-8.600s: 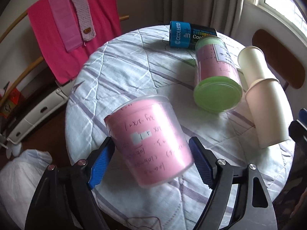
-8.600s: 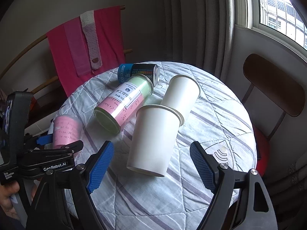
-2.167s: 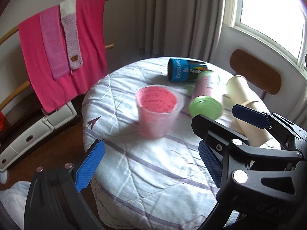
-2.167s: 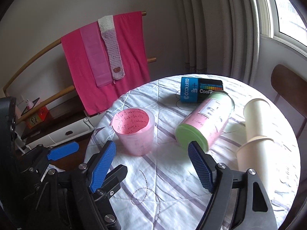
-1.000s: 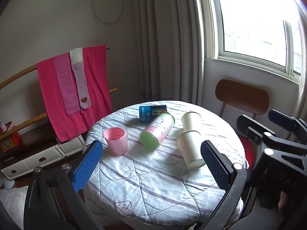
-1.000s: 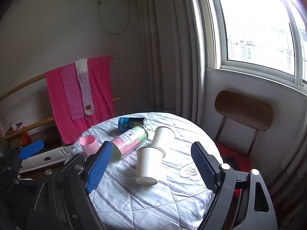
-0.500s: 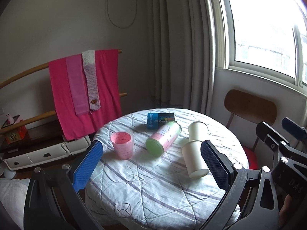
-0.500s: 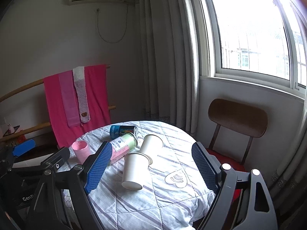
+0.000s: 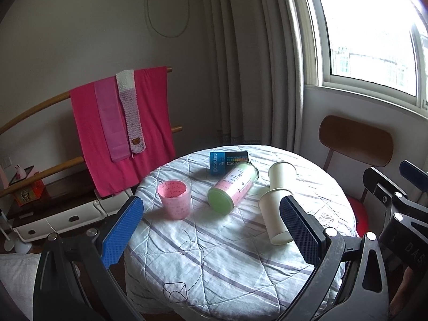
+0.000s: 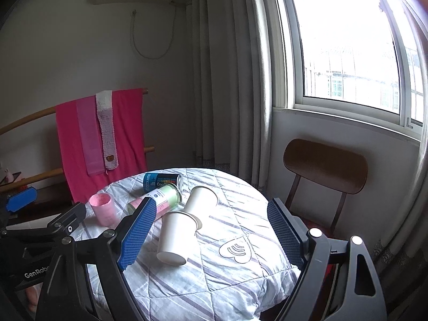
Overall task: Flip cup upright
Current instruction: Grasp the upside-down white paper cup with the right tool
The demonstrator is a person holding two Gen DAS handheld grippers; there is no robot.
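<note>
A pink plastic cup [image 9: 174, 199] stands upright with its mouth up on the left part of the round table [image 9: 230, 267]; it also shows in the right wrist view [image 10: 103, 208]. My left gripper [image 9: 211, 230] is open and empty, held back from the table's near edge. My right gripper [image 10: 211, 232] is open and empty, also back from the table and to the right of the left one. Neither gripper touches anything.
On the quilted cloth lie a pink-and-green canister [image 9: 232, 188], a blue can [image 9: 227, 161] and two white paper cups [image 9: 276, 220] on their sides. A wooden chair [image 9: 355, 140] stands at the right. A rack with pink towels [image 9: 120, 128] stands at the left.
The left gripper let go of the pink cup, which now stands upright. Both grippers have pulled back and up from the table; the view is wider.
</note>
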